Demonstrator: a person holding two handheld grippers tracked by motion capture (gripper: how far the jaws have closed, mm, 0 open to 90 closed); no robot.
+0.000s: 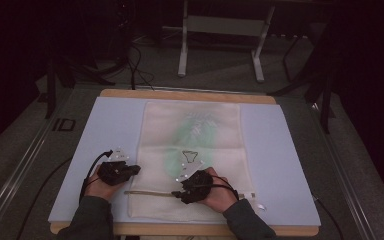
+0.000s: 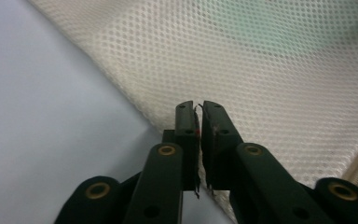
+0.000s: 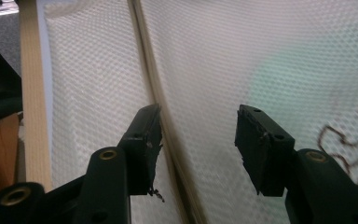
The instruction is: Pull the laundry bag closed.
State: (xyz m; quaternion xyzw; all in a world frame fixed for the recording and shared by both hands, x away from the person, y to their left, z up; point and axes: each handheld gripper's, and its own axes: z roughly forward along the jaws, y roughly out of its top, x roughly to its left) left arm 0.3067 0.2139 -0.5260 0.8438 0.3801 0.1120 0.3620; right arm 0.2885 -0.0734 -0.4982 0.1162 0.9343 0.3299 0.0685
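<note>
A white mesh bag [image 1: 192,150] lies flat on a pale blue mat [image 1: 110,130], with something green [image 1: 195,132] showing faintly through the mesh. A tan zipper strip [image 1: 147,192] crosses its near end. My left gripper [image 1: 136,169] is at the bag's left edge; in the left gripper view its jaws [image 2: 199,108] stand together, pinched on the mesh edge [image 2: 261,84]. My right gripper [image 1: 177,194] hovers over the zipper strip [image 3: 168,121] and is open [image 3: 198,126], the strip running close to its left jaw, nothing clamped.
The mat sits on a wooden table [image 1: 190,96]. A dark squiggle [image 1: 191,156] marks the bag near the right gripper. Beyond the table stand a pale metal frame [image 1: 220,30] and cables [image 1: 135,65] on the grey floor. Bare mat lies on both sides of the bag.
</note>
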